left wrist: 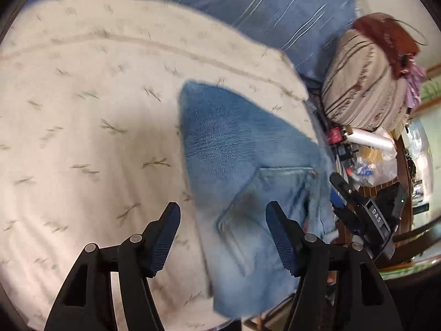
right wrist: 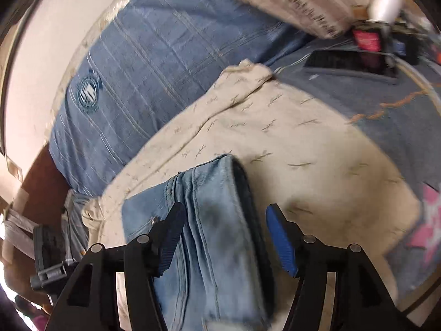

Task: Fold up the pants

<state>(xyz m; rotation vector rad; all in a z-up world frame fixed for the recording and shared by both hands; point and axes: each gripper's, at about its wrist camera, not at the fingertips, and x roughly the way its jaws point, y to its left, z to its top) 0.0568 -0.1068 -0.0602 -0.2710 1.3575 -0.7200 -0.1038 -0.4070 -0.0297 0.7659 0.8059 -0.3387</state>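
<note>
Pants: one pair of blue jeans [left wrist: 234, 151], lying folded on the cream bedcover [left wrist: 82, 110]; in the right wrist view the same jeans [right wrist: 215, 220] show a thick folded edge on the right side and a seam running lengthwise.
Pocket: one back pocket [left wrist: 264, 207] faces up, near the right-hand edge of the folded jeans in the left wrist view.
Grippers: two, each with black arms and blue ribbed pads.
Left gripper [left wrist: 223, 237]: released, jaws spread wide, above the pocket end of the jeans; nothing pinched between the pads.
Right gripper [right wrist: 224, 240]: released, jaws apart, straddling the folded jeans from above; I cannot tell whether the pads touch the cloth. It also shows at the right edge of the left wrist view [left wrist: 355, 207].
Bedcover: one, cream with small leaf marks, lying over a blue striped sheet [right wrist: 137, 69].
Pillows: one beige striped cushion [left wrist: 363, 82] beyond the bedcover, with a reddish cloth [left wrist: 386, 35] on top.
Clutter: a red box [left wrist: 335, 135], a white roll [left wrist: 366, 138] and a clear plastic bag [left wrist: 377, 165] sit beside the bed; well apart from the jeans.
Dark flat device: one [right wrist: 350, 63], lying on the blue sheet beyond the bedcover.
Blur: both views are smeared, fine details unclear.
</note>
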